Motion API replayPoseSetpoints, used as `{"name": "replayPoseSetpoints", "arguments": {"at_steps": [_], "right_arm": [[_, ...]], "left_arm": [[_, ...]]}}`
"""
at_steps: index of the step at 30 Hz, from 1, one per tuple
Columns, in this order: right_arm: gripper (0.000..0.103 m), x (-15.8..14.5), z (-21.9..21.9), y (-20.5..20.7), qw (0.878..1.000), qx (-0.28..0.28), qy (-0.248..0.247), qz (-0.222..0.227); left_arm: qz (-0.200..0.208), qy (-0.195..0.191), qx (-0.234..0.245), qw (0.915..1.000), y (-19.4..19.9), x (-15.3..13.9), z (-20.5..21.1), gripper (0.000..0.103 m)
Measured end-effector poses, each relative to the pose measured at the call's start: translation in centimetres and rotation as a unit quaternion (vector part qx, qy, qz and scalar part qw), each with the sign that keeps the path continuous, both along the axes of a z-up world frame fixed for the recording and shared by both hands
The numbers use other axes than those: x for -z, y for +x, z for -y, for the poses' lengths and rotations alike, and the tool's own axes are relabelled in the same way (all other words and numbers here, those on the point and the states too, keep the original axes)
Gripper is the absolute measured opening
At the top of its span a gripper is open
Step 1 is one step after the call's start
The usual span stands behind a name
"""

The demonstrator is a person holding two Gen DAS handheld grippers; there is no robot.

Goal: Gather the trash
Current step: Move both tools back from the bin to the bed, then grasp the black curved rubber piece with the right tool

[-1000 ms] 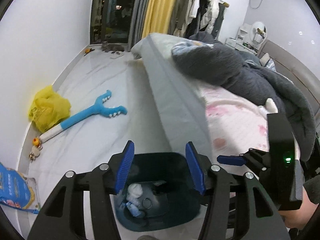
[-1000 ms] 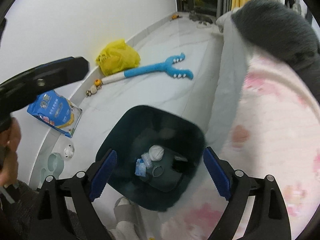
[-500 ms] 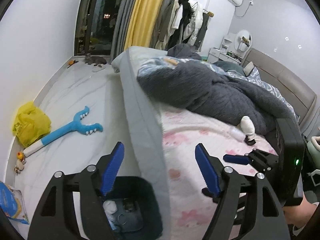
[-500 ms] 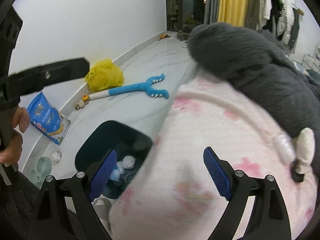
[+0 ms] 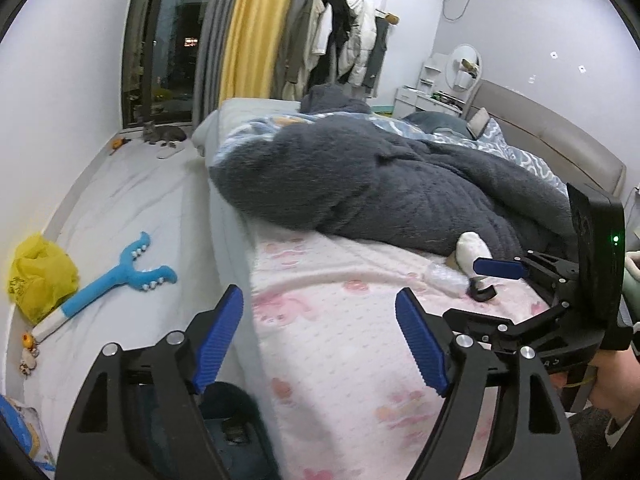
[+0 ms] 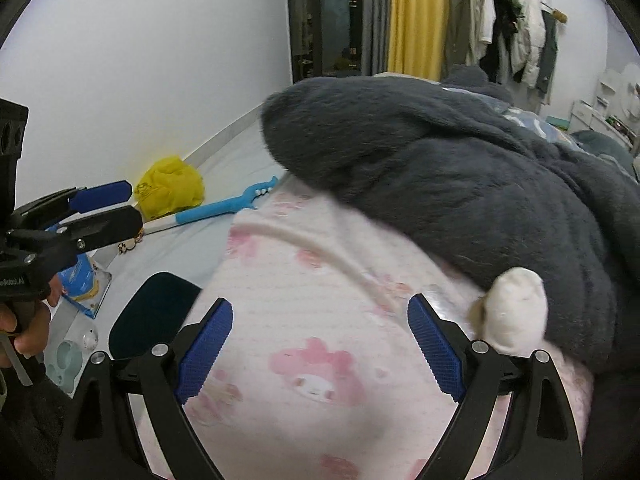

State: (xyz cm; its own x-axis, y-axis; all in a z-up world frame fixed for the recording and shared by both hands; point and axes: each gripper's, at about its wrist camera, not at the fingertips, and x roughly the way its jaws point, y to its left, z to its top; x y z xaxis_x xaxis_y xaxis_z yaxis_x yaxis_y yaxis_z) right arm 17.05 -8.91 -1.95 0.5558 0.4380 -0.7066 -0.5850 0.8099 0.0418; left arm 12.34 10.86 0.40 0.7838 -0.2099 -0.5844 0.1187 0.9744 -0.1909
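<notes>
Presently collection looks unfinished. Far left on the floor, a yellow bag (image 5: 40,276) lies by the wall, contents hidden. Near left, the dark bin (image 6: 154,312) stands beside the bed (image 5: 340,320); its inside cannot be seen. Left gripper (image 5: 320,340) and right gripper (image 6: 320,348) both hover over the sheet, jaws apart, empty. Right, a white wad (image 6: 516,312) and clear wrapper (image 5: 446,276) remain against the grey blanket (image 5: 380,188).

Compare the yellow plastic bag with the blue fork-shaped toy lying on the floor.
The yellow plastic bag is a crumpled, rounded heap against the wall; the blue fork-shaped toy is long and slim, stretched flat on the floor. The bag is plain yellow film; the toy is blue with a white handle end and white studs on its prongs. Both lie on the floor left of the bed, untouched by either tongs.
</notes>
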Motion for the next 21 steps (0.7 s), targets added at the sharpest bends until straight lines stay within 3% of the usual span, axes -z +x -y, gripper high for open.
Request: {"name": "replayPoseSetpoints", "arguments": {"at_steps": [5, 13, 21], "right_arm": [[0.090, 1.2, 3.7, 1.2, 0.999, 0.039, 0.004, -0.001], [0.089, 2.3, 8.5, 2.8, 0.992, 0.119, 0.023, -0.018], [0.075, 4.6, 11.0, 4.3, 0.982, 0.171, 0.044, -0.062]], "left_arm": [[-0.003, 0.009, 0.016, 0.9998, 1.6, 0.4, 2.3, 0.081], [-0.014, -0.010, 0.028, 0.9995, 4.6, 1.1, 5.3, 0.081], [-0.022, -0.012, 0.040, 0.9989, 7.0, 2.2, 8.3, 0.082]]}}
